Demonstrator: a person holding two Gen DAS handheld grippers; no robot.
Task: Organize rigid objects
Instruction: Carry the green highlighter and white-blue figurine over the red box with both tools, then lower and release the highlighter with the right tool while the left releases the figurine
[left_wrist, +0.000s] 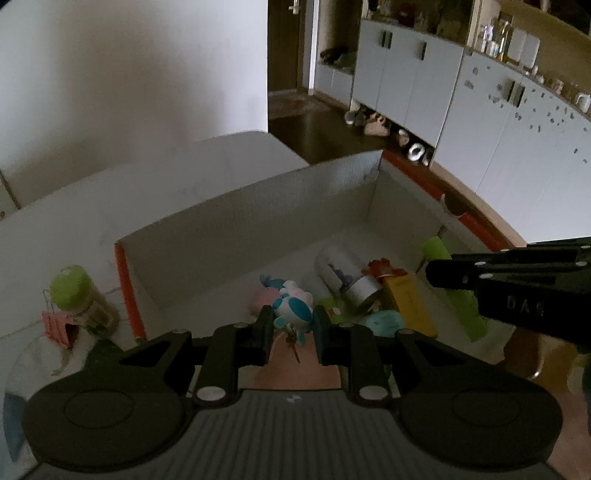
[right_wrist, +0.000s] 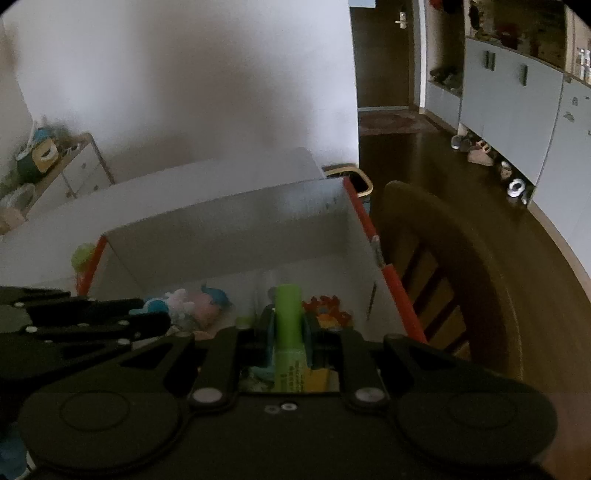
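Open white cardboard box (left_wrist: 258, 206) with orange-red edge trim, filling the centre of both wrist views; its floor carries a jumble of small items. Left gripper (left_wrist: 291, 326), bottom centre of the left view: jaws drawn close, pinching a blue-and-white toy figure (left_wrist: 293, 312) held over the box's near side. Right gripper (right_wrist: 288, 332), bottom centre of the right view: jaws nearly together, clamping a lime-green tube (right_wrist: 289, 332) that stands upright between them; its printed label is too blurred to read. In the left view the right gripper's body, at right edge, bears the letters "DAS". Inside the box: a white-and-silver can (left_wrist: 345, 275) on its side, and a yellow packet (left_wrist: 408, 301) beside it. Outside, lower left: a green-capped jar (left_wrist: 79, 297).
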